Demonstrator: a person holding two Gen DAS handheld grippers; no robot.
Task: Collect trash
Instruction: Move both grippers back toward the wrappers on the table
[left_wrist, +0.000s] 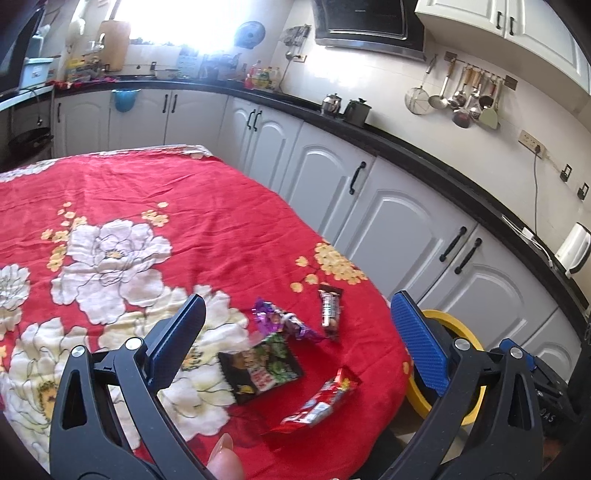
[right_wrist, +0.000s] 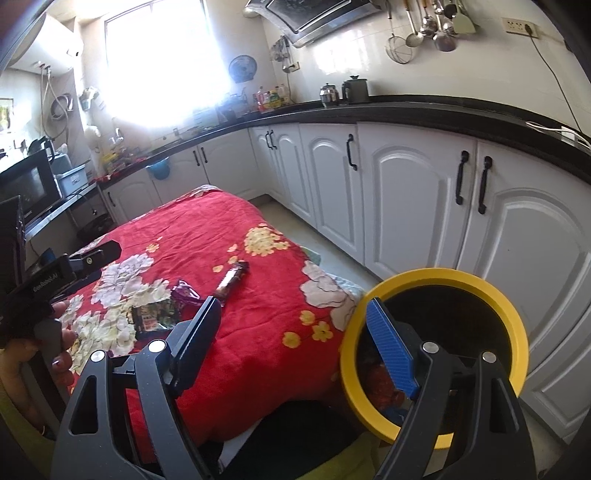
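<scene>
Above the near right corner of a table draped in a red floral cloth (left_wrist: 207, 206), the left gripper (left_wrist: 299, 332) hung with its jaws spread wide and empty. Below it lay four wrappers: a black snack packet (left_wrist: 260, 371), a purple foil wrapper (left_wrist: 284, 319), a dark bar wrapper (left_wrist: 330, 308) and a red packet (left_wrist: 319, 402). Right of the table, the right gripper (right_wrist: 295, 350), likewise released, hovered beside a yellow-rimmed bin (right_wrist: 513, 314) with red trash inside.
</scene>
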